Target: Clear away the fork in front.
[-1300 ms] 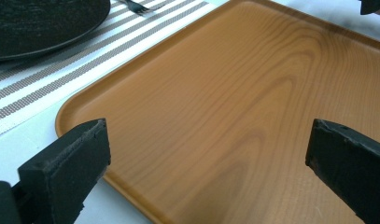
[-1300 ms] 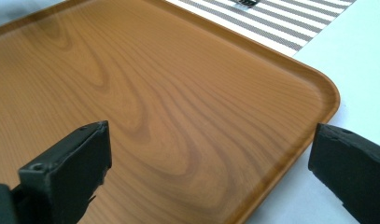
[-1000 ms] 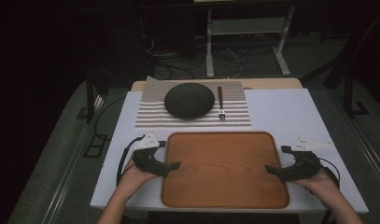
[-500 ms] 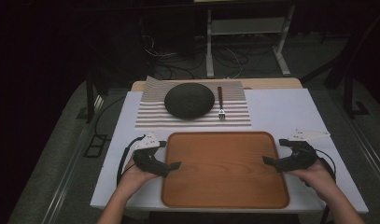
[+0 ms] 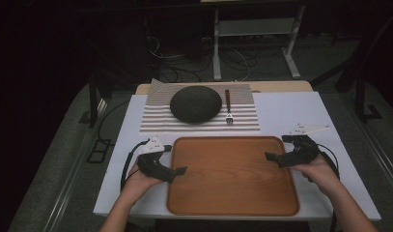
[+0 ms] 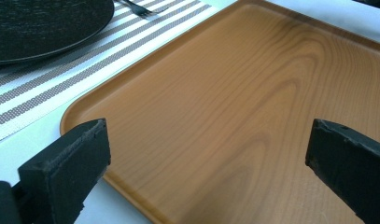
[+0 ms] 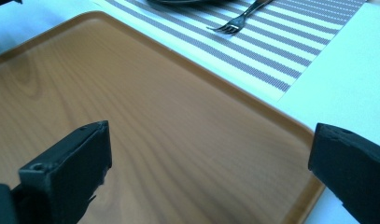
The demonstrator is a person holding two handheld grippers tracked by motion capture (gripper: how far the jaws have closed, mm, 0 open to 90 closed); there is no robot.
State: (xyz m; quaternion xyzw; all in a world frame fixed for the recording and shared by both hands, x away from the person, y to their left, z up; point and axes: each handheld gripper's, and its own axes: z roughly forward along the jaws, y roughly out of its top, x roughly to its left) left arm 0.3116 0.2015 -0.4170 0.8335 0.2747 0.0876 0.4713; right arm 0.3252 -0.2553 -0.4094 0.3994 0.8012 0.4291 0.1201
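Observation:
An empty wooden tray [image 5: 232, 193] lies on the white table in front of the person. My left gripper [image 5: 175, 159] is open at the tray's left edge, its jaws wide apart over the rim with nothing between them. My right gripper [image 5: 278, 147] is open at the tray's right edge, also holding nothing. The left gripper view has the tray [image 6: 234, 93] between the spread jaws of that gripper [image 6: 206, 154]. In the right gripper view the tray's far right corner [image 7: 131, 107] lies between the jaws of the gripper [image 7: 208, 156].
Behind the tray a striped placemat [image 5: 153, 121] carries a dark round plate [image 5: 195, 103] and a fork [image 5: 228, 107] to its right. The plate [image 6: 38, 23] and fork [image 7: 236, 21] show in the gripper views. Bare white table [image 5: 290, 111] lies right of the mat.
My right gripper has moved away from the person and slightly inward along the tray's right edge. The left gripper has stayed in place.

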